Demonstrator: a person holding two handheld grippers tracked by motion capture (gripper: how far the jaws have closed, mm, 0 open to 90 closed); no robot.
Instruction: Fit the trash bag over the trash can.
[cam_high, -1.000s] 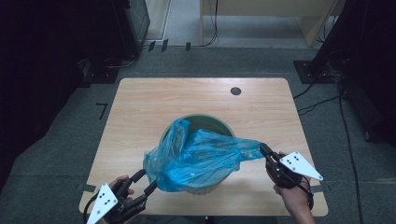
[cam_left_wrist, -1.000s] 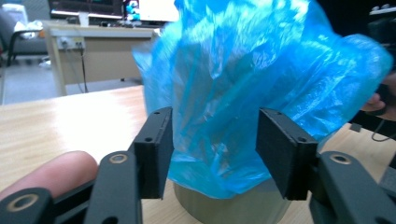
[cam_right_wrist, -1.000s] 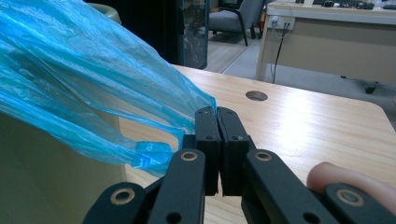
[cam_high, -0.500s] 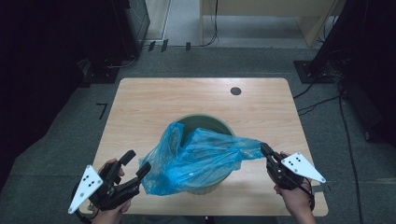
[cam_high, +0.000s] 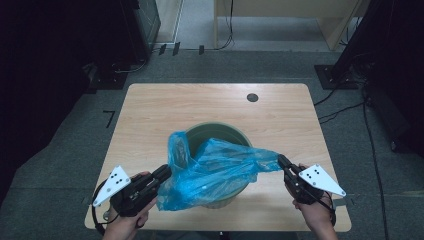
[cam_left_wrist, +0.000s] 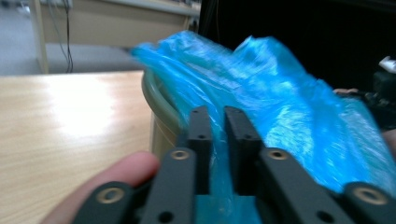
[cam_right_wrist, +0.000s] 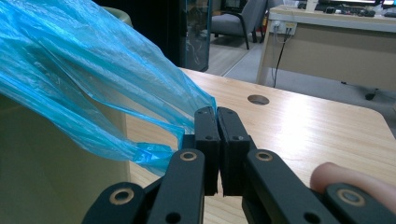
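From above, a blue bag (cam_high: 215, 172) lies draped over a green bin (cam_high: 216, 137) on the table (cam_high: 200, 105), stretched between the left gripper (cam_high: 165, 173) and the right gripper (cam_high: 281, 161). In the left gripper view, the jaws stand narrowly apart with bag film between them. In the right gripper view, the jaws are pressed together on a corner of the bag.

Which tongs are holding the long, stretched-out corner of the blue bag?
The right tongs. They pinch the blue plastic bag by a corner pulled out sideways past the green bin. The left tongs grip the bunched part beside the bin.
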